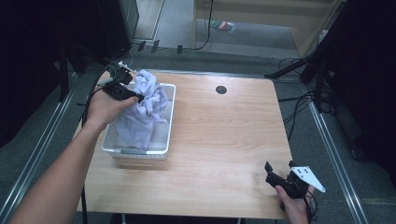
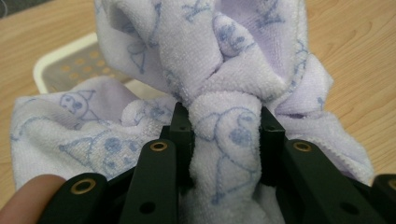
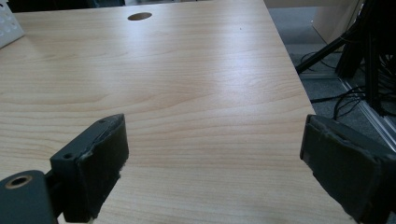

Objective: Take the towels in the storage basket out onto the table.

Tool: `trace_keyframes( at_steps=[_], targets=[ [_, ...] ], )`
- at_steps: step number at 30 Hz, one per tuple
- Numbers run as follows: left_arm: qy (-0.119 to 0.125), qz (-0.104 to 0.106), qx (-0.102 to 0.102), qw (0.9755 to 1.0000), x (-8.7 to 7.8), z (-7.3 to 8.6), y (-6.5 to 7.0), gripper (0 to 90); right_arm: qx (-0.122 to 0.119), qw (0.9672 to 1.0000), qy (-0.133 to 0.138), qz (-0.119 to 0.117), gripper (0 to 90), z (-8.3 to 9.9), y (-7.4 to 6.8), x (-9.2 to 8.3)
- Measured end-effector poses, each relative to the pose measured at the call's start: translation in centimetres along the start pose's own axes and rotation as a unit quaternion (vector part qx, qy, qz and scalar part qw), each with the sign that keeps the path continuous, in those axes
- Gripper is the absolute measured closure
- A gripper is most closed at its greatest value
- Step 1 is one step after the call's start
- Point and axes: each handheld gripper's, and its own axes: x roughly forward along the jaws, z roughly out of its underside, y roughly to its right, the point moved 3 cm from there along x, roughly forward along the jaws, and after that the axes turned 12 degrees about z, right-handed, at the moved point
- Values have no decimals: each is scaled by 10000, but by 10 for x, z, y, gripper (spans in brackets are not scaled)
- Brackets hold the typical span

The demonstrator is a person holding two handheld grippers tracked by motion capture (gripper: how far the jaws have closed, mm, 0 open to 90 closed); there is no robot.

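A pale lilac towel [image 1: 144, 105] with blue cartoon prints hangs bunched over the white mesh basket [image 1: 163, 151] at the table's left. My left gripper [image 1: 133, 94] is shut on a thick fold of that towel [image 2: 226, 140], holding it above the basket; the rest of the cloth trails down into it. The basket's rim [image 2: 56, 58] lies under the cloth. My right gripper [image 1: 280, 175] rests low near the table's front right corner, its jaws wide apart over bare wood [image 3: 212, 154] with nothing between them.
The wooden table [image 1: 224, 140] has a round cable hole [image 1: 221, 89] at the back middle. Its right edge drops to grey floor with black stands and cables [image 3: 359, 60]. A dark cabinet and cables stand behind the basket.
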Motion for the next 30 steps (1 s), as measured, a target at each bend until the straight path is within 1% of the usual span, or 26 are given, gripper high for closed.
trace_keyframes(
  at_steps=[2,6,14,18,23,26,29,30],
  targets=[
    [18,8,1,10000,-4,-4,3,686,5,10000,-4,1,77,0,0,0],
    [-21,0,85,10000,-14,-15,8,686,7,10000,-8,4,77,0,0,0],
    [11,-36,280,9996,-35,-38,27,684,7,10000,-7,-2,78,0,0,0],
    [5,-13,366,9993,-41,-47,36,683,10,10000,-7,-4,77,0,0,0],
    [32,14,414,9991,-47,-57,44,683,3,10000,-3,-11,77,0,0,0],
    [8,-28,525,9986,-51,-63,51,682,-9,10000,-1,-7,78,0,0,0],
    [55,-22,563,9984,-54,-68,57,681,0,10000,-8,-8,78,0,0,0],
    [87,-4,609,9981,-55,-71,60,681,4,10000,-6,-4,78,0,0,0]
  ],
)
